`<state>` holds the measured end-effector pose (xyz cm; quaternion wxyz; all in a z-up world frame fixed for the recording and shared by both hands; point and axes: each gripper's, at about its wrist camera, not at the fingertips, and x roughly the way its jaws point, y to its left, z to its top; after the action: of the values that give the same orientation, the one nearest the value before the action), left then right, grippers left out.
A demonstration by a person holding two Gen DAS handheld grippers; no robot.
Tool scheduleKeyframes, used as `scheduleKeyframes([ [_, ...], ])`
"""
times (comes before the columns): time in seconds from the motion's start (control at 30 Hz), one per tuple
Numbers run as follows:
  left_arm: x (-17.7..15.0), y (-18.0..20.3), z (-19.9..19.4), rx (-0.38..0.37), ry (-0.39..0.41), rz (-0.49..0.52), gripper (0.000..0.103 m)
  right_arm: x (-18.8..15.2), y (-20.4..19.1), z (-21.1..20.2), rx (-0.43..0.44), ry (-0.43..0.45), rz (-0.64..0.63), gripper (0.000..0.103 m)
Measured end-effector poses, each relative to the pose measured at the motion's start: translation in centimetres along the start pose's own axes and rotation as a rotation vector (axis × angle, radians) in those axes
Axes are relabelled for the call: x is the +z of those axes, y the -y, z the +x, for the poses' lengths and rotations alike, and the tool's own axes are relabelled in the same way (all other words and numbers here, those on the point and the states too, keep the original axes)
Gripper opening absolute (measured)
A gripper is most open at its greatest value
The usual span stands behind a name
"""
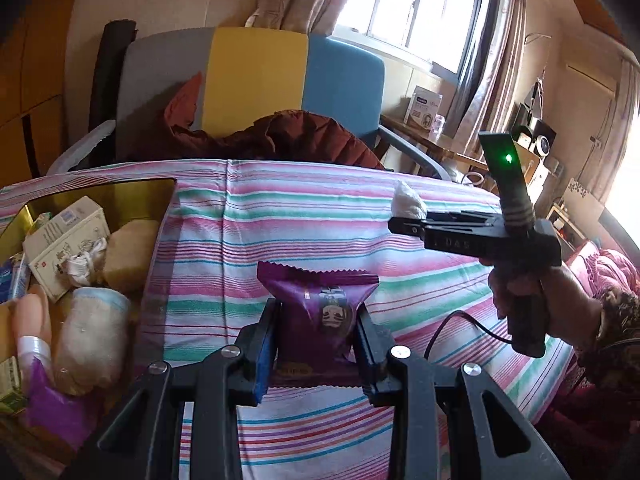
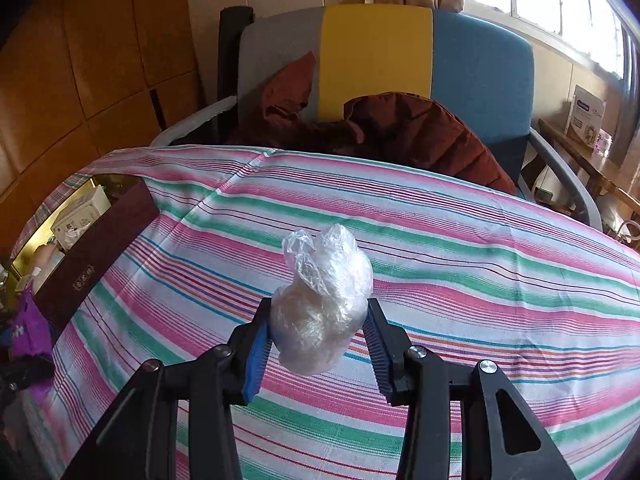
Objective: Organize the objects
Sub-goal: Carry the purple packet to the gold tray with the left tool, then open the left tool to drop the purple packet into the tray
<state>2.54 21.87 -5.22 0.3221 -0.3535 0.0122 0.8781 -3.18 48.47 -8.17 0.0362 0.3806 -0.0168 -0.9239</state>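
My left gripper (image 1: 316, 344) is shut on a purple snack packet (image 1: 320, 308) and holds it above the striped cloth (image 1: 280, 220). My right gripper (image 2: 318, 336) is shut on a crumpled clear plastic bag (image 2: 320, 300) and holds it above the cloth. The right gripper also shows in the left wrist view (image 1: 404, 216), at the right, with the white bag (image 1: 408, 200) at its tip. A gold-lined box (image 1: 132, 196) at the left holds several items, among them a card box (image 1: 64, 240) and another purple packet (image 1: 56, 404). The box's dark brown wall (image 2: 96, 248) shows in the right wrist view.
A chair (image 1: 256, 76) with grey, yellow and blue panels stands behind the table, with a dark red jacket (image 1: 304, 136) on it. A wooden shelf (image 1: 440, 144) with a white carton lies at the right under the window. Wood panelling is at the left.
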Motion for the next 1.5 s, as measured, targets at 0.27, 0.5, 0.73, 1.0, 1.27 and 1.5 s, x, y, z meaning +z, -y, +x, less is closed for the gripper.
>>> scheduleKeyframes([
  [0.27,2.0,-7.5,-3.3,0.128,0.046,-0.136,0.034,0.0,-0.5,-0.1,0.008,0.004,-0.006,0.045],
  [0.5,1.7,-15.0,-2.7,0.190,-0.031,-0.303,0.034,0.1,-0.5,-0.3,0.023,-0.009,0.043,0.045],
  [0.73,1.2,-17.7,-1.1,0.129,-0.107,-0.366,0.035,0.7,-1.8,-1.0,0.018,-0.024,0.024,0.045],
  [1.0,1.1,-18.3,0.0,0.092,-0.172,-0.380,0.045,1.5,-5.1,-2.8,0.061,-0.009,0.009,0.045],
  [1.27,1.2,-18.9,-0.9,0.119,-0.145,-0.366,0.046,1.5,-9.9,-3.9,0.141,-0.001,0.003,0.045],
  [1.5,0.7,-20.1,-3.5,0.031,-0.082,-0.438,0.055,1.5,-14.3,-5.0,0.199,0.009,-0.031,0.045],
])
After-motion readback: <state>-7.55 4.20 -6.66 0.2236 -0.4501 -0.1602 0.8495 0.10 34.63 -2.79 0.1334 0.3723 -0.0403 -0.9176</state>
